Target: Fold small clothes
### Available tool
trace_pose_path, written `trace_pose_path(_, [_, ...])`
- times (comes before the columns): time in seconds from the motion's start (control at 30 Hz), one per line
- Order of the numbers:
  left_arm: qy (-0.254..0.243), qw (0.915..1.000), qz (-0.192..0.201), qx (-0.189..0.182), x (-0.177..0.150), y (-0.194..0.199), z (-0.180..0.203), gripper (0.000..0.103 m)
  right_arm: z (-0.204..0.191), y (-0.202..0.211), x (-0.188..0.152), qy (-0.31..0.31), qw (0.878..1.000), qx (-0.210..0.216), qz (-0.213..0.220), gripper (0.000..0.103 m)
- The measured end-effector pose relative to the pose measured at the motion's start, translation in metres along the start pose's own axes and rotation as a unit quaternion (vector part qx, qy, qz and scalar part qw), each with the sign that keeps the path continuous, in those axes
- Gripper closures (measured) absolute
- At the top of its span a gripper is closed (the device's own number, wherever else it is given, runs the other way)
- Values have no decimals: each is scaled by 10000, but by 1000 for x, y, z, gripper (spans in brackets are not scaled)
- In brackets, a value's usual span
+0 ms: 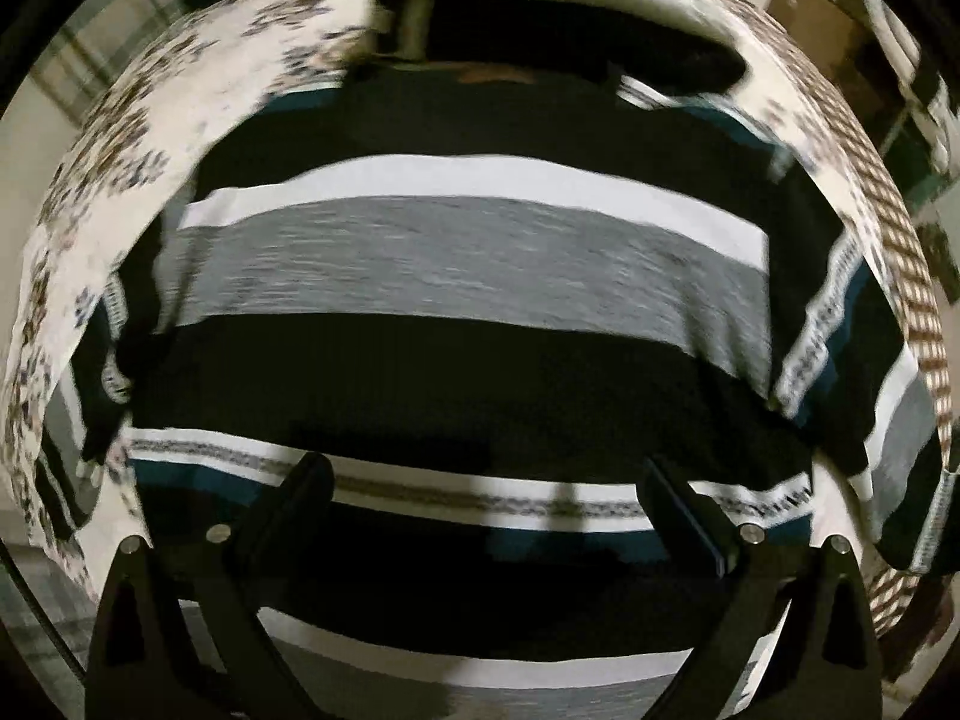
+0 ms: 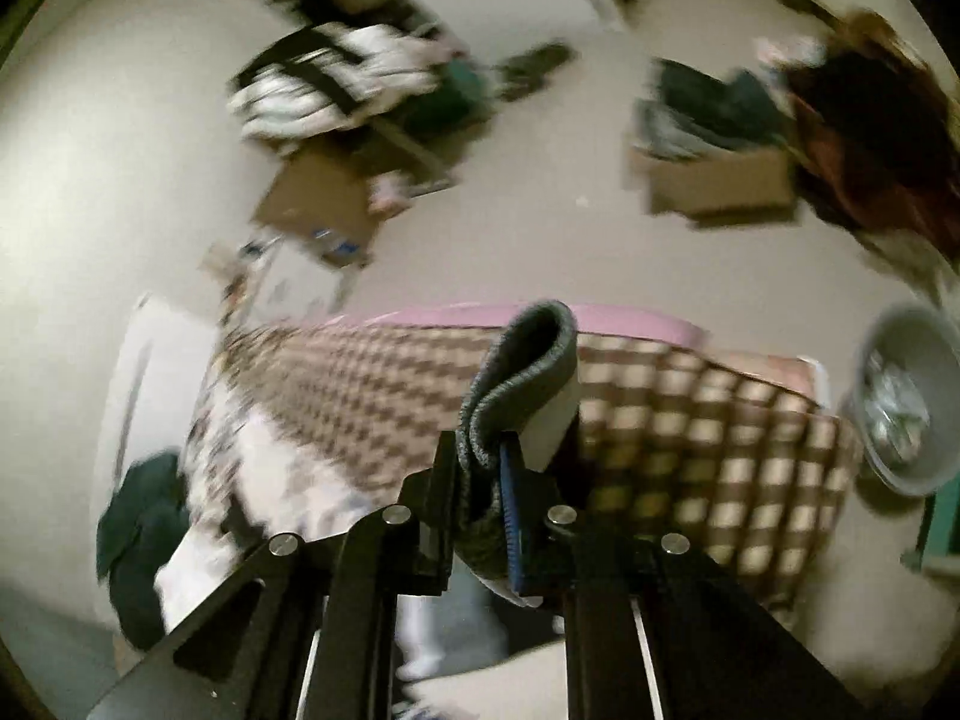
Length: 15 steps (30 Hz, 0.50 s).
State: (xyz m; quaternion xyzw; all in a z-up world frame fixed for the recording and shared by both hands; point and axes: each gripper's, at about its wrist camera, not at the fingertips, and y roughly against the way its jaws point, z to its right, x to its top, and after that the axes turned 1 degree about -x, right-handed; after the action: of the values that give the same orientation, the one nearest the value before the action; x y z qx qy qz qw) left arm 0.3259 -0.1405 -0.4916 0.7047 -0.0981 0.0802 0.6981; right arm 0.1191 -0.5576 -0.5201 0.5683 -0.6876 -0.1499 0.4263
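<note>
In the left wrist view, the left gripper (image 1: 486, 510) is hanging with its two black fingers (image 1: 288, 516) spread wide apart and nothing between them. Directly under and ahead of it a striped garment (image 1: 468, 264) is lying flat, banded in black, white, grey and teal, on a patterned bedcover (image 1: 96, 204) that is showing floral print to the fingers' left and brown check to their right. Something pale and blurred is crossing the far top edge; I cannot tell what it is.

In the right wrist view, the right gripper (image 2: 483, 468) is pinching a fold of grey knit fabric (image 2: 522, 372) with a white band, the cloth looping up ahead of the fingertips and trailing back between the fingers. Beyond it a checked blanket (image 2: 720, 438) is covering the bed. Farther off, cardboard boxes (image 2: 720, 180) with clothes are sitting on the pale floor, and a grey bin (image 2: 906, 408) is standing to the gripper's right.
</note>
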Motion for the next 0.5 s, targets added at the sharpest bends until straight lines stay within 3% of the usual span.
trace_pose_path(0.1, [257, 9996, 37, 67, 6, 2, -37, 0, -80, 8, -22, 609, 9972, 372, -241, 89])
trace_pose_path(0.23, [678, 9975, 47, 197, 9, 2, -91, 0, -184, 4, -82, 1435, 9823, 892, -807, 90])
trace_pose_path(0.33, [1024, 9941, 86, 361, 5, 1, -139, 0, -259, -13, -166, 2085, 9584, 1255, -1490, 90])
trace_pose_path(0.5, [1563, 9853, 101, 685, -10, -1, -209, 0, -324, -46, -318, 2891, 9148, 1387, -2458, 90])
